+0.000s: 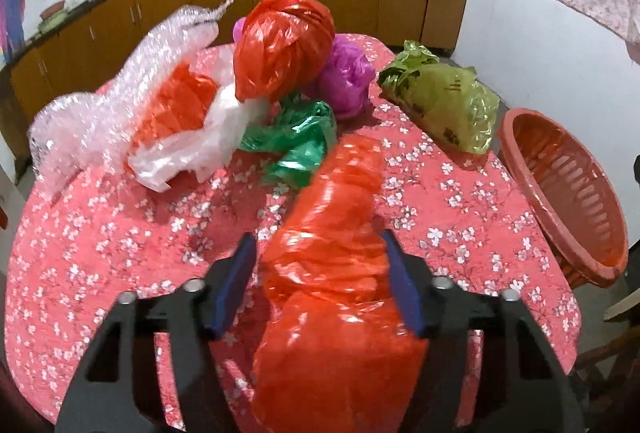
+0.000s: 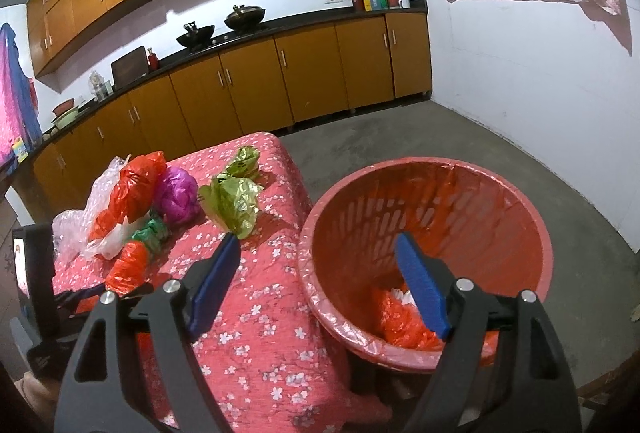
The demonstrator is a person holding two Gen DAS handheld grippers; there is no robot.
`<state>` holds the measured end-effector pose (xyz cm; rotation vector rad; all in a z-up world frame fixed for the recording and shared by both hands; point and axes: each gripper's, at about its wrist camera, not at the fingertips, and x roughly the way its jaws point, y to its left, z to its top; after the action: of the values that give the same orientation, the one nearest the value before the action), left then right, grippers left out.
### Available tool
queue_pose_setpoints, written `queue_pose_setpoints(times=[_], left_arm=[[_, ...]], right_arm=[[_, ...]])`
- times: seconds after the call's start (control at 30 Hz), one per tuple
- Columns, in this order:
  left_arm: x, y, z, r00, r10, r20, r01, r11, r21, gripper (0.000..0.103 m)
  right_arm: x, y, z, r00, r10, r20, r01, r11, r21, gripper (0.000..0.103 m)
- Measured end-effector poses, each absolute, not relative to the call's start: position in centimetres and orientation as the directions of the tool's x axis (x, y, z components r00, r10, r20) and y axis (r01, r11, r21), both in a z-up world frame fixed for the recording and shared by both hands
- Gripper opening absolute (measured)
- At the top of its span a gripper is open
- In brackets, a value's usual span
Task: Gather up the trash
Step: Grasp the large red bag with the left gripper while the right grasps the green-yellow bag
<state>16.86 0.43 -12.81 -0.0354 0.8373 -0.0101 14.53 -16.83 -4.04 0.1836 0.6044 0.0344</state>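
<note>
Left gripper [image 1: 320, 253]: blue pads part-way closed, an orange-red plastic bag [image 1: 336, 273] between them. Right pad presses into the bag; left pad shows a narrow gap, so the grip looks loose. The bag sticks out forward past the fingertips and spills down below the jaws, over the near part of the table [image 1: 100, 253], which carries a pink floral cloth.

Right gripper [image 2: 318, 253]: pads spread wide, nothing between them. It hangs over the seam between the table's right edge and the red basket [image 2: 520, 193]. The right pad sits above the basket mouth, the left pad above the cloth.

Basket: slotted plastic, standing just beside the table's right side, on something lower that I cannot make out. Crumpled orange plastic with a scrap of white [image 2: 404, 317] lies at its bottom.

Trash on the table, far half:
- bubble wrap [image 1: 100, 105], far left, blurred in the left wrist view
- white bag [image 1: 192, 153] touching an orange bag [image 1: 176, 105], just right of the wrap
- tall red-orange bag [image 1: 284, 45] at centre, bunched
- magenta bag [image 1: 346, 81] touching it on the right
- green bag [image 1: 300, 141] near side of these, flat on the cloth
- yellow-green bag [image 1: 448, 101] far right, apart from the cluster, nearest the basket

Background: wooden cabinets [image 2: 280, 81] along the far wall, two dark woks [image 2: 220, 27] on the counter.
</note>
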Motion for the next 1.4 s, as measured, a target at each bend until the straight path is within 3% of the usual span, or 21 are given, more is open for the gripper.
queue_pose_setpoints(times=[0.13, 0.43, 0.9, 1.23, 1.3, 1.4], left_arm=[[16.2, 0.5, -12.2, 0.682, -0.043, -0.73, 0.016, 0.999, -0.044, 0.048], [13.1, 3.5, -8.6, 0.742, -0.072, -0.667, 0.032, 0.997, -0.072, 0.048], [14.6, 12.1, -5.5, 0.798, 0.077, -0.598, -0.142, 0.988, -0.062, 0.049], [17.5, 15.1, -6.3, 0.796, 0.109, -0.595, -0.187, 0.98, -0.071, 0.049], [17.9, 15.2, -6.4, 0.796, 0.108, -0.596, -0.187, 0.98, -0.073, 0.049], [18.3, 15.3, -6.5, 0.796, 0.105, -0.596, -0.186, 0.98, -0.075, 0.049]], right_arm=[[14.8, -16.3, -4.0, 0.821, 0.094, -0.563, 0.007, 0.984, 0.175, 0.078], [16.6, -13.6, -3.8, 0.815, 0.139, -0.563, -0.053, 0.985, 0.167, 0.078], [25.7, -6.9, -5.2, 0.789, 0.166, -0.592, -0.086, 0.983, 0.162, 0.078], [31.2, -3.6, -7.5, 0.742, 0.102, -0.662, -0.098, 0.994, 0.043, 0.078], [31.7, -3.4, -7.9, 0.728, 0.098, -0.678, -0.1, 0.994, 0.036, 0.076], [32.2, -3.2, -8.6, 0.702, 0.098, -0.705, -0.111, 0.993, 0.027, 0.063]])
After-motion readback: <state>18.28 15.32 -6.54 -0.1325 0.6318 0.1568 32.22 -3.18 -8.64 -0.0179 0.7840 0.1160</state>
